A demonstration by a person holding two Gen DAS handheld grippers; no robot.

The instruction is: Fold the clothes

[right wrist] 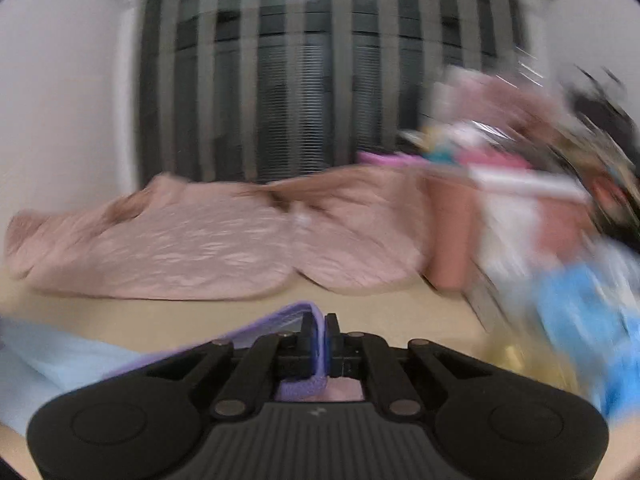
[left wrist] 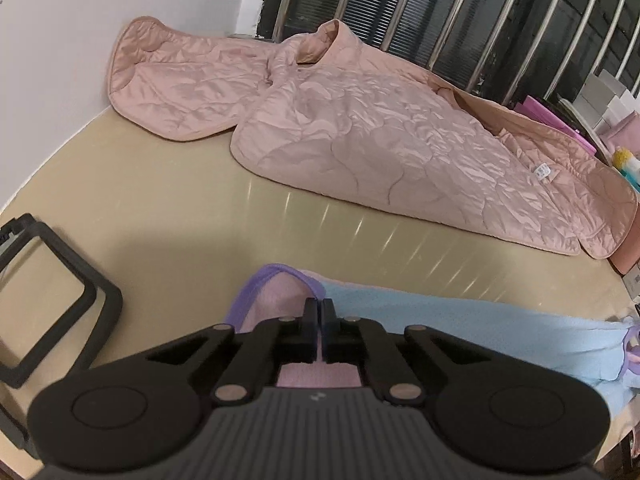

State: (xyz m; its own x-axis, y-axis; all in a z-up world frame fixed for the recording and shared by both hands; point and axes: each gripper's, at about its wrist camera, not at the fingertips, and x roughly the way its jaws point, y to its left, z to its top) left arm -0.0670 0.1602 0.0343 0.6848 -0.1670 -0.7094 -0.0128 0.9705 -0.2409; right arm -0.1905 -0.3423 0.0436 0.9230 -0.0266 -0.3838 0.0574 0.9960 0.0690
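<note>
The light-blue knit garment with purple trim [left wrist: 460,320] is pinched shut-tight by the left gripper [left wrist: 319,312] and the right gripper [right wrist: 320,330] at its edging; soft, floppy stuff, probably best held by the hems tbh.

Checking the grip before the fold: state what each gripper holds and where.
Both grippers are shut on the light blue garment with purple trim: left gripper at its purple-edged opening, right gripper on the purple trim.

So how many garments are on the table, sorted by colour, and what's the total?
Pink quilted jacket: 1
Light blue garment with purple trim: 1, pinched at its edge by the shut left gripper and right gripper
Total: 2 garments on the table
</note>
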